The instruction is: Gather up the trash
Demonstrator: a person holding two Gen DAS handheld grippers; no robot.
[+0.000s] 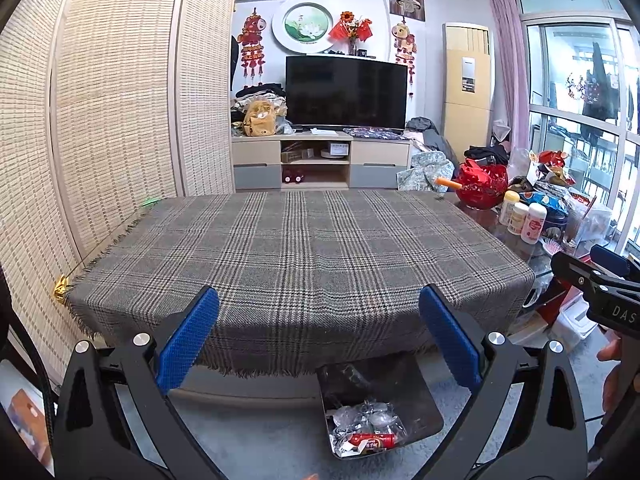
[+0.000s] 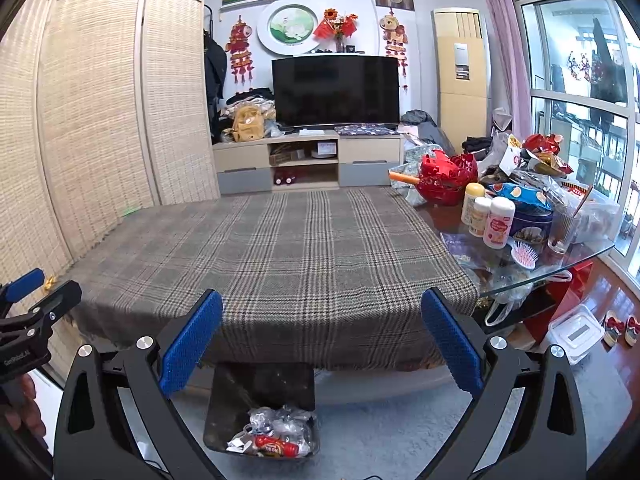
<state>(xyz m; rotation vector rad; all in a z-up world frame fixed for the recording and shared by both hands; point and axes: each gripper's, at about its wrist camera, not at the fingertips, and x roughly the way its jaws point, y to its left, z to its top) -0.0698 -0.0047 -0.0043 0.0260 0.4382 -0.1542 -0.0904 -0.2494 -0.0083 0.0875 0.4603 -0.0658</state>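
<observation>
A dark square bin (image 1: 424,412) (image 2: 228,408) stands on the floor under the table's near edge. It holds crumpled clear plastic (image 1: 368,418) (image 2: 280,420) and a red wrapper (image 1: 374,440) (image 2: 278,447). My left gripper (image 1: 320,332) hovers open above the bin with nothing between its blue pads. My right gripper (image 2: 322,336) is open and empty too, held above the bin in front of the plaid tablecloth (image 1: 296,248) (image 2: 272,248). Each gripper shows at the edge of the other's view.
Bottles (image 2: 486,216), snack bags (image 2: 520,196), a red basket (image 2: 448,178), a glass (image 2: 562,230) and a hairbrush (image 2: 524,256) crowd the glass table's right end. A woven screen (image 2: 92,112) lines the left. A TV stand (image 2: 308,160) stands behind. A plastic box (image 2: 576,332) sits on the floor.
</observation>
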